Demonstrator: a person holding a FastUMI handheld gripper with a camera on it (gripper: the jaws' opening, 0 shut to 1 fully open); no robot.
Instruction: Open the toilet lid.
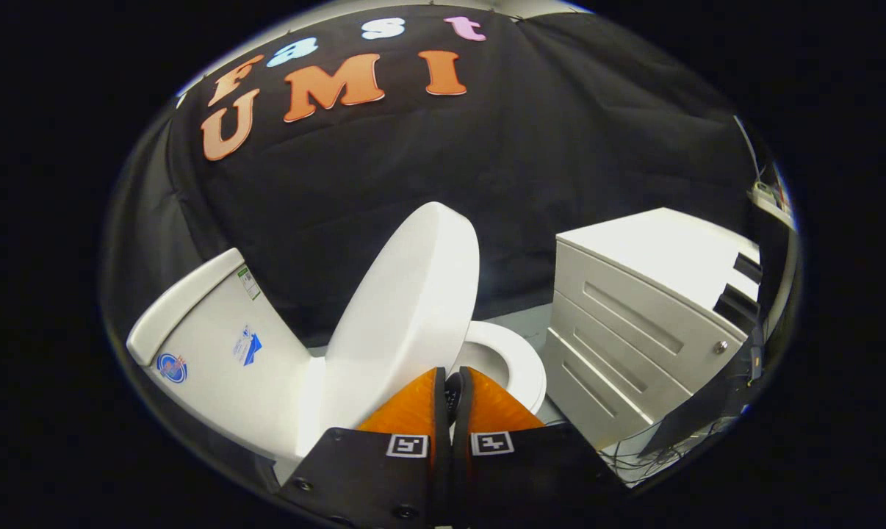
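The white toilet lid (406, 308) stands raised, leaning back toward the white tank (215, 360), which carries a few stickers. Below and beside the lid the seat ring (520, 367) and part of the bowl opening lie uncovered. My gripper (454, 378) sits right at the lid's near lower edge. Its orange fingers (413, 411) are pressed together with only a thin dark slit between them. The left finger overlaps the lid's face and the right one overlaps the seat ring. I see nothing held between them.
A white drawer cabinet (634, 323) stands close beside the toilet, beyond the right finger. Loose cables (634, 459) lie on the floor at its foot, next to a dark panel (715, 397). Black cloth hangs behind everything.
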